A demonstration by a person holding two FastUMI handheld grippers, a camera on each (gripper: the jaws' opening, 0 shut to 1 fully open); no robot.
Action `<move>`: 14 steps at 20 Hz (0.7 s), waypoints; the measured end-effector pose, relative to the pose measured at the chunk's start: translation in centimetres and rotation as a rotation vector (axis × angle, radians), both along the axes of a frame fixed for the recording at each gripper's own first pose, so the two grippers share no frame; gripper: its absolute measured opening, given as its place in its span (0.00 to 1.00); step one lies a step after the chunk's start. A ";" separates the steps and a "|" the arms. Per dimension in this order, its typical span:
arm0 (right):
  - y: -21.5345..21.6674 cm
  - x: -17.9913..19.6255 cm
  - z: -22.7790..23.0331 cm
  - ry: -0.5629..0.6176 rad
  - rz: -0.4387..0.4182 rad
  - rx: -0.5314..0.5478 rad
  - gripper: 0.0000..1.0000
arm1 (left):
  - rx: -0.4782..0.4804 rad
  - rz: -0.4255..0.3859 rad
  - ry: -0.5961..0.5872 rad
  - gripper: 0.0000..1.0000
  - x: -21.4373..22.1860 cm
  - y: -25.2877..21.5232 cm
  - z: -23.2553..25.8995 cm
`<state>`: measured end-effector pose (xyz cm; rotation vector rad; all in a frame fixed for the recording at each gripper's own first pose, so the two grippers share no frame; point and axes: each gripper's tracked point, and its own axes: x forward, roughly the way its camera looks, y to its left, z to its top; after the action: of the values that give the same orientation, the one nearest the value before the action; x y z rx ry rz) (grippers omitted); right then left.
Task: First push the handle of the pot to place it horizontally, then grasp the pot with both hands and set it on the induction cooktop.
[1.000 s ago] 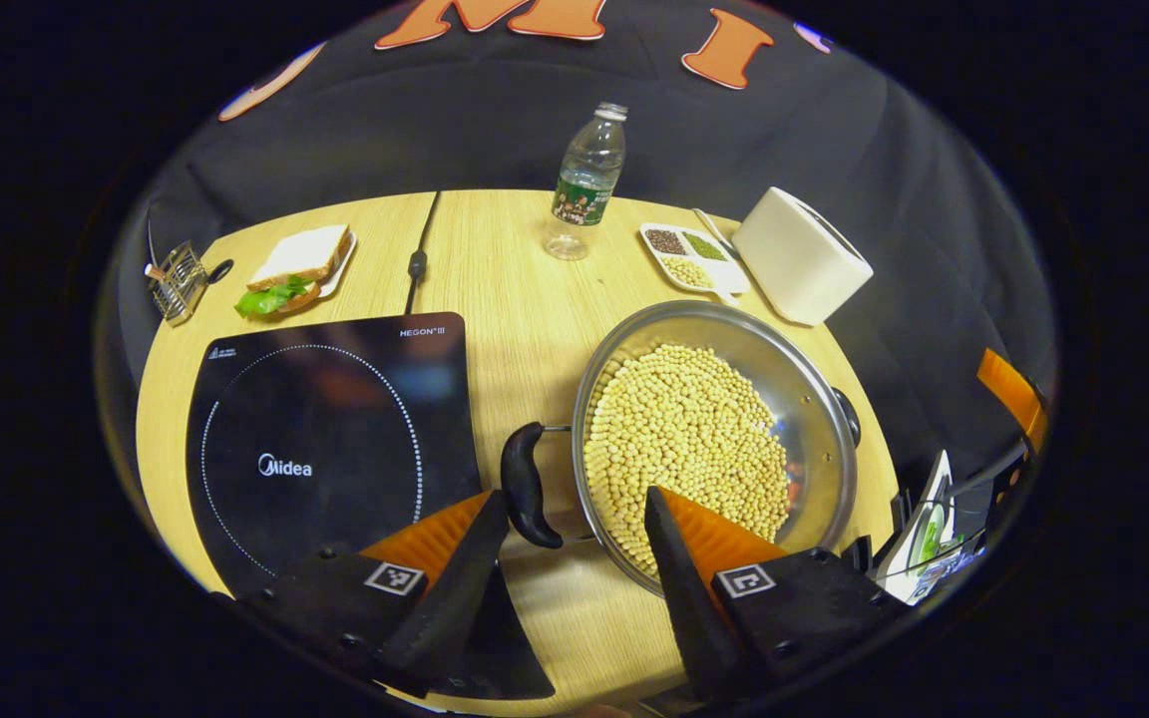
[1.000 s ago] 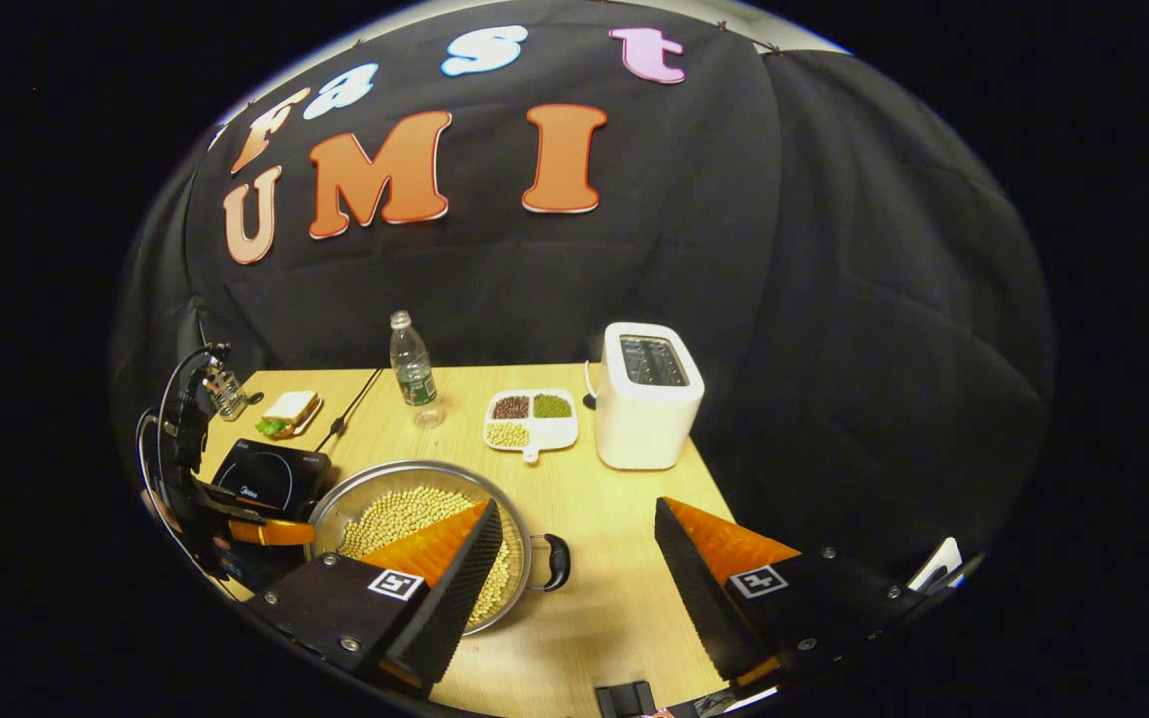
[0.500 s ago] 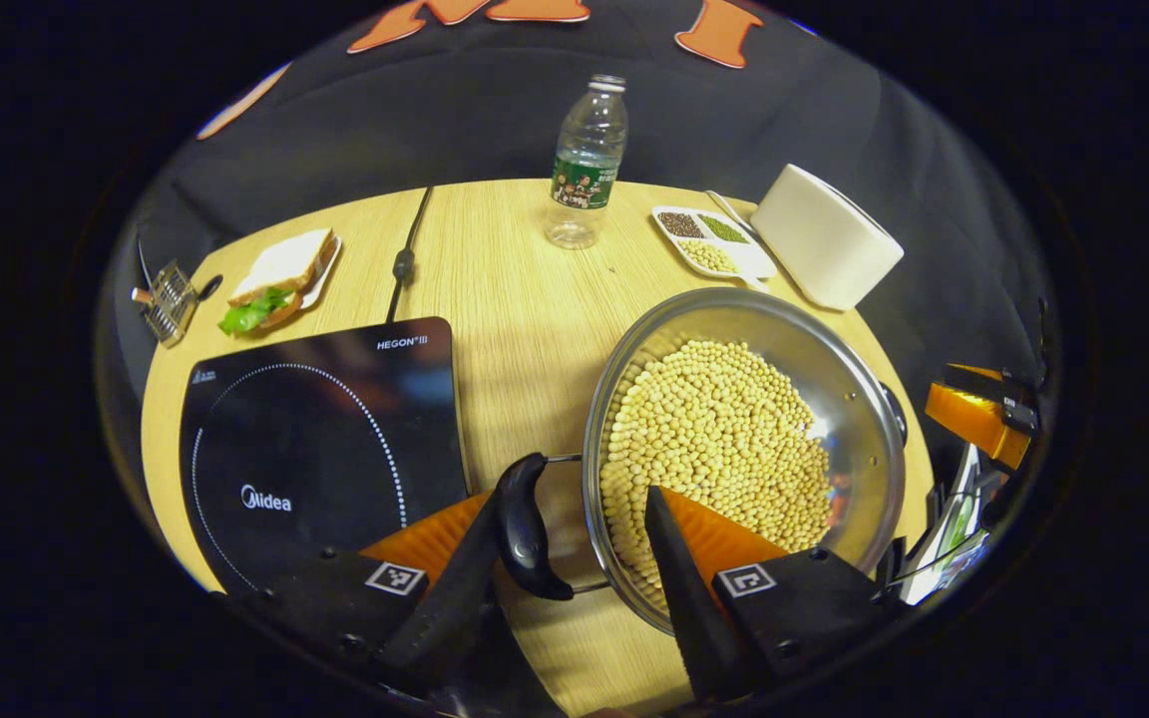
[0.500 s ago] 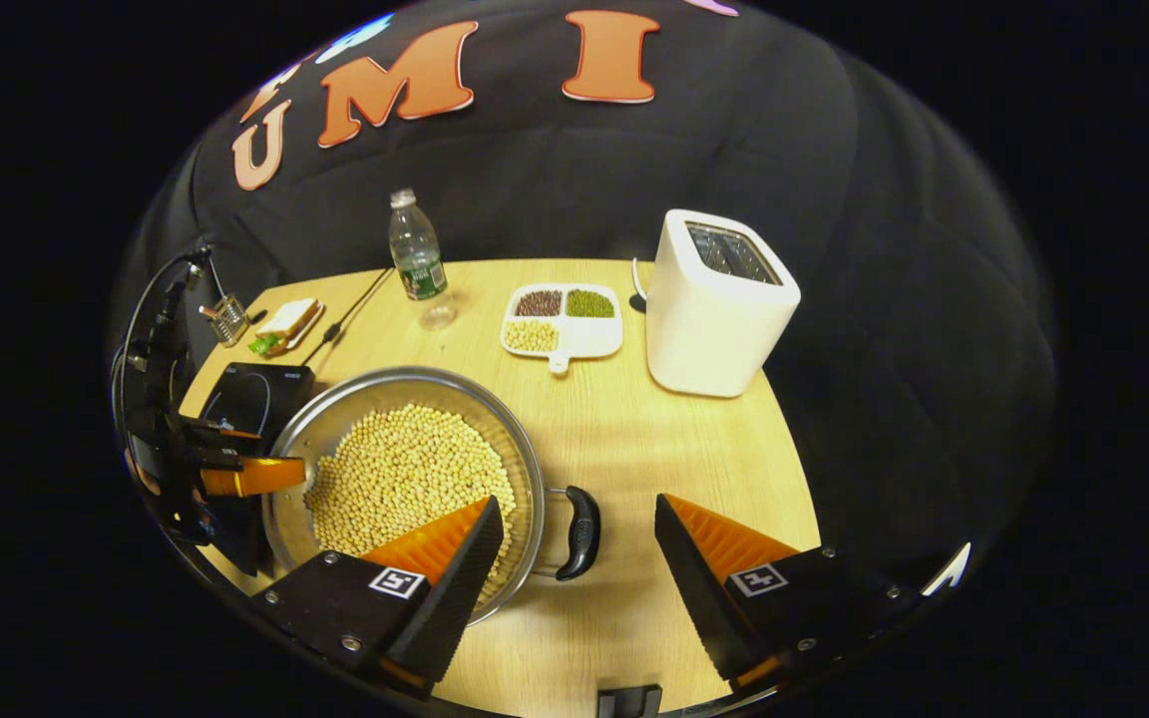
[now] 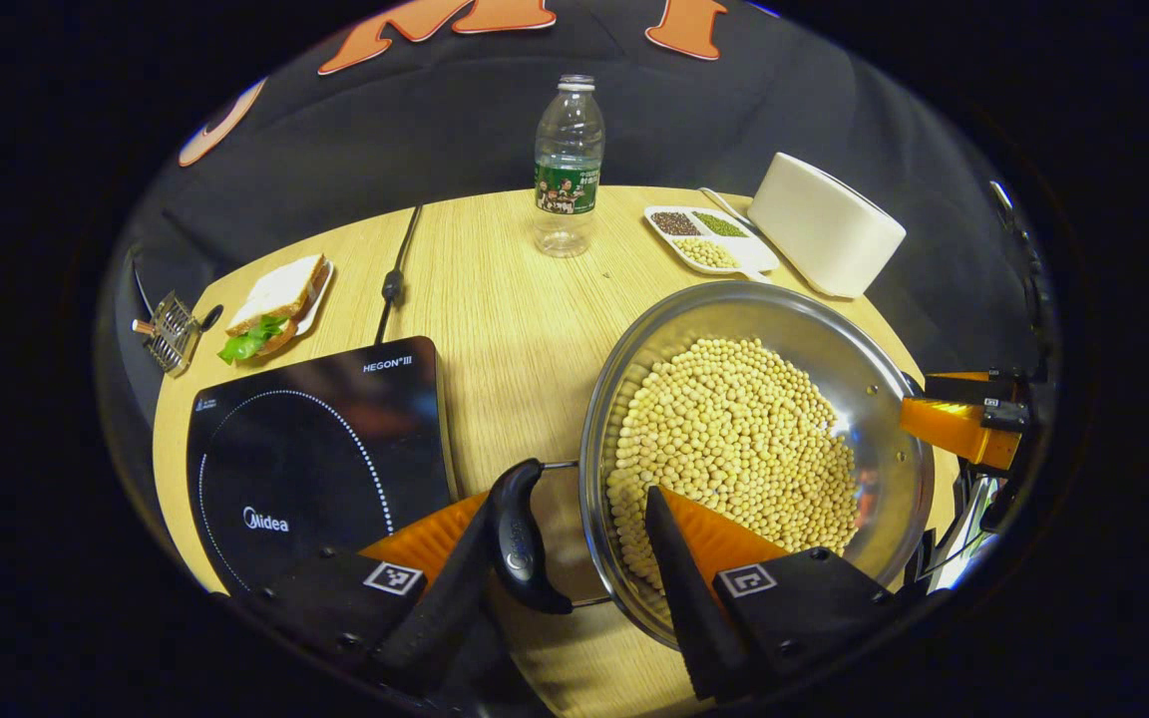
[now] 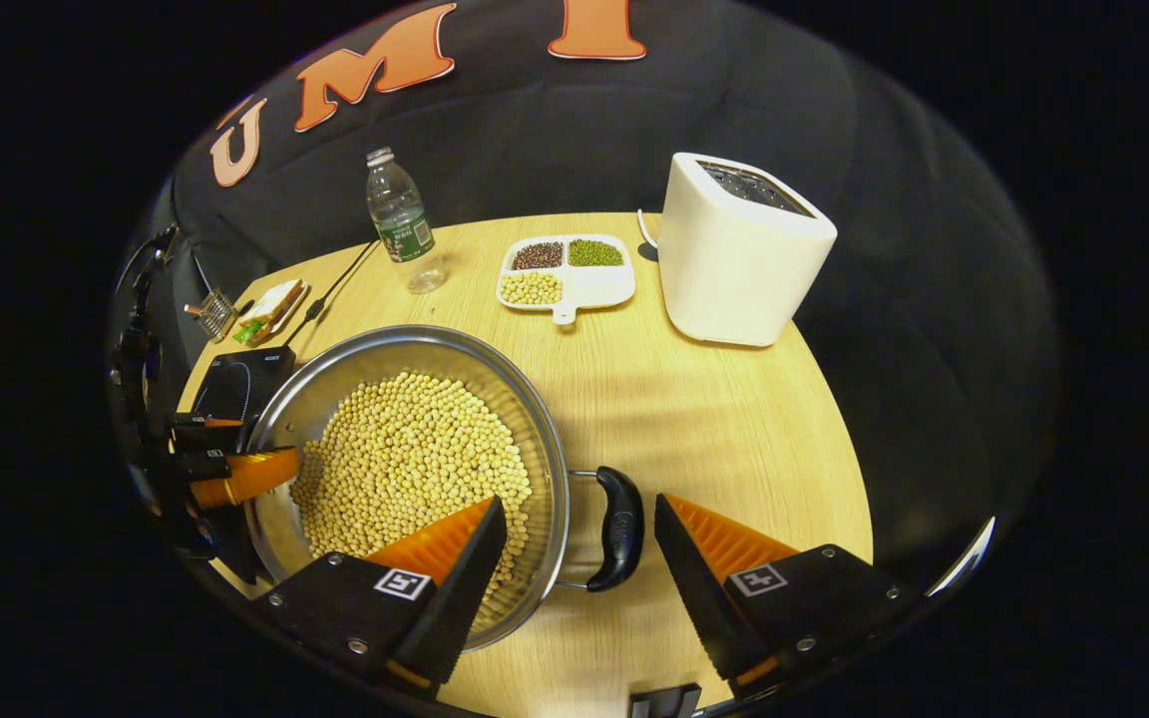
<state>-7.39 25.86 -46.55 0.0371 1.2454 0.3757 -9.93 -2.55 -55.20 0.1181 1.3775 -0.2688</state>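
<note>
Starting with the left gripper view, the pot (image 5: 754,449), a wide steel pan filled with pale beans, sits on the wooden table (image 5: 515,289) to the right of the induction cooktop (image 5: 320,454), apart from it with bare wood between. The pot's left handle (image 5: 520,538) is a dark loop on the cooktop side of the rim, its long axis running roughly along the gripper's own line of reach. The left gripper (image 5: 574,524) has its fingers spread apart; the handle lies against or just beside the left-hand finger, and the other finger reaches over the rim above the beans, so the gap spans handle and rim; no clamp is evident. At the pot's far rim the other gripper shows as an orange finger close to the steel. In the right gripper view, the pot lies ahead and to the left of the right gripper (image 6: 579,529), whose fingers are likewise apart. The pot's right handle (image 6: 619,529) sits in the gap between them, its long axis running fore and aft along the fingers, not across them, nearer the outer finger; the inner finger overhangs the beans. In judgement, each gripper is nearest its own handle, and the lift depends on both closing across handle and rim before moving toward the cooktop.
</note>
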 end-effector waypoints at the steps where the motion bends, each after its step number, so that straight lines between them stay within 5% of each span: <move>1: -0.1 0.2 -0.2 -0.001 -0.002 -0.009 0.91 | -0.003 0.005 0.000 0.93 0.0 -0.1 -0.3; 4: -0.7 0.1 -1.1 0.010 -0.017 -0.040 0.85 | -0.009 0.002 -0.002 0.92 0.2 -0.1 -0.8; 7: -1.4 -0.4 -2.3 0.051 -0.043 -0.045 0.64 | -0.013 0.024 -0.021 0.79 0.6 0.2 -1.2; 14: -1.4 -1.0 -2.8 0.083 -0.079 -0.087 0.66 | 0.031 0.029 -0.080 0.71 1.8 0.3 -1.6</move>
<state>-8.39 24.50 -49.34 0.0270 1.3371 0.2534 -8.15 -2.21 -56.76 0.1336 1.3032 -0.2163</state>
